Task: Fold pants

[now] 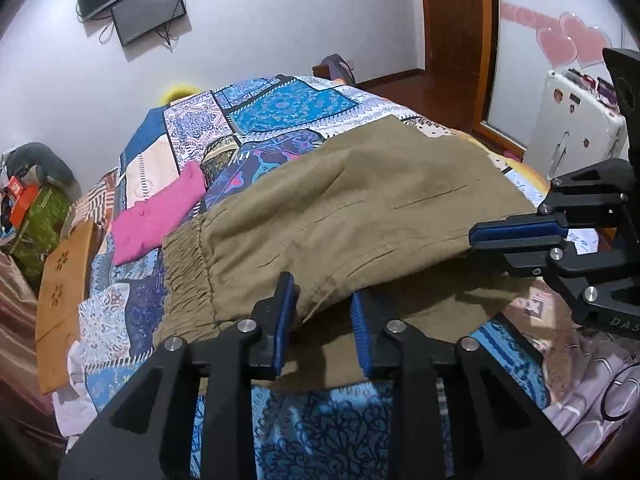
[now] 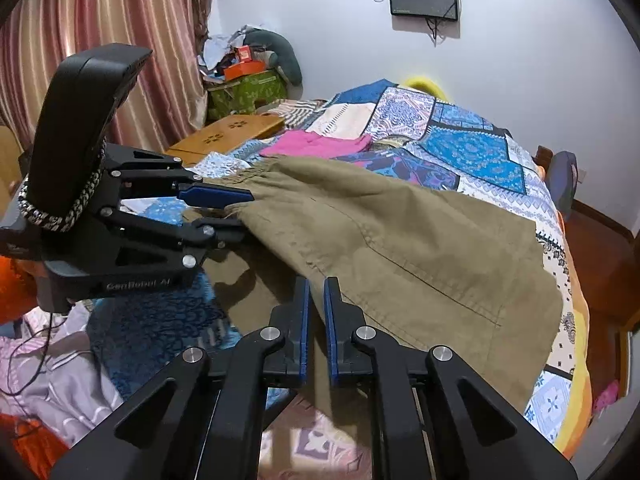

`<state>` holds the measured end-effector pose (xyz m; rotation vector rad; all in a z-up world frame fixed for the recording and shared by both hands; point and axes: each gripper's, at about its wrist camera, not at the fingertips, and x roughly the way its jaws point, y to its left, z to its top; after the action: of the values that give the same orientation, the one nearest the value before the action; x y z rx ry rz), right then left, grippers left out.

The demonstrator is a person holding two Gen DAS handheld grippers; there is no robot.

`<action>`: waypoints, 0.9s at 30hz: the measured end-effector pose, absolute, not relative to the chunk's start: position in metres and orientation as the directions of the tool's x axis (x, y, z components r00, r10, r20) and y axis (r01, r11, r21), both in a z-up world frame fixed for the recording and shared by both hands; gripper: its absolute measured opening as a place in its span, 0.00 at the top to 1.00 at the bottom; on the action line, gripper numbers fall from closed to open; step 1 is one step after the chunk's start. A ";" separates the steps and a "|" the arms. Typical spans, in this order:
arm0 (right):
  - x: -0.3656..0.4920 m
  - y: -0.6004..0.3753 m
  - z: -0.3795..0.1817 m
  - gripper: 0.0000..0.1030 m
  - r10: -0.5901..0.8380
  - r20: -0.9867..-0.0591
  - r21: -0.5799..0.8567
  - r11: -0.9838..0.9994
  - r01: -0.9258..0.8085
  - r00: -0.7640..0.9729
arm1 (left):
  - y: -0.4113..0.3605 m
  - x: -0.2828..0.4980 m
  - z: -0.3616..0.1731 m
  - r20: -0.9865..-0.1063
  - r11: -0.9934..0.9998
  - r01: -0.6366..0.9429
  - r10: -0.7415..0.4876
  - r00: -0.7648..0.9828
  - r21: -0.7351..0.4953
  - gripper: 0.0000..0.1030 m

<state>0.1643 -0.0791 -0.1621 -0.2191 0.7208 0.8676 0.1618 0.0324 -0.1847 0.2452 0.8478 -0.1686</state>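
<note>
Olive-brown pants [image 1: 340, 200] lie across the bed, elastic waistband to the left in the left wrist view. The top layer's near edge is lifted off the layer beneath. My left gripper [image 1: 322, 292] has its blue pads against that edge close to the waistband, with a fold of cloth pinched between them. It also shows from the side as the left gripper [image 2: 244, 210], cloth entering its tips. My right gripper [image 2: 317, 284] is shut on the same edge of the pants [image 2: 400, 240] further along. In the left wrist view the right gripper [image 1: 474, 238] clamps the cloth.
The bed's blue patchwork cover [image 1: 288, 104] carries a pink garment [image 1: 160, 216] and a small patterned cap [image 1: 218, 156] beyond the pants. A wooden board [image 1: 64, 280] leans at the bed's left side, near a clutter pile [image 2: 248, 76] and a curtain [image 2: 100, 20]. A white suitcase [image 1: 576, 120] stands at the right.
</note>
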 end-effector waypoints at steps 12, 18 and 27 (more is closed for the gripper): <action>0.158 -0.083 -0.171 0.61 0.564 -0.702 0.100 0.682 -0.724 0.435 | 0.034 0.141 -0.193 -0.774 0.966 0.243 -0.085 0.627 0.091 0.79; 0.166 -0.075 -0.188 0.60 0.539 -0.723 0.088 0.693 -0.716 0.432 | 0.037 0.142 -0.189 -0.780 0.971 0.236 -0.114 0.615 0.045 0.79; 0.155 -0.070 -0.187 0.60 0.529 -0.710 0.017 0.672 -0.740 0.464 | 0.043 0.148 -0.182 -0.785 0.976 0.214 -0.157 0.600 -0.031 0.79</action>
<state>0.1545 -0.0700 -0.1871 -0.3139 0.7499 0.7950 0.1478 0.0433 -0.1820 0.0689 0.9023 -0.2152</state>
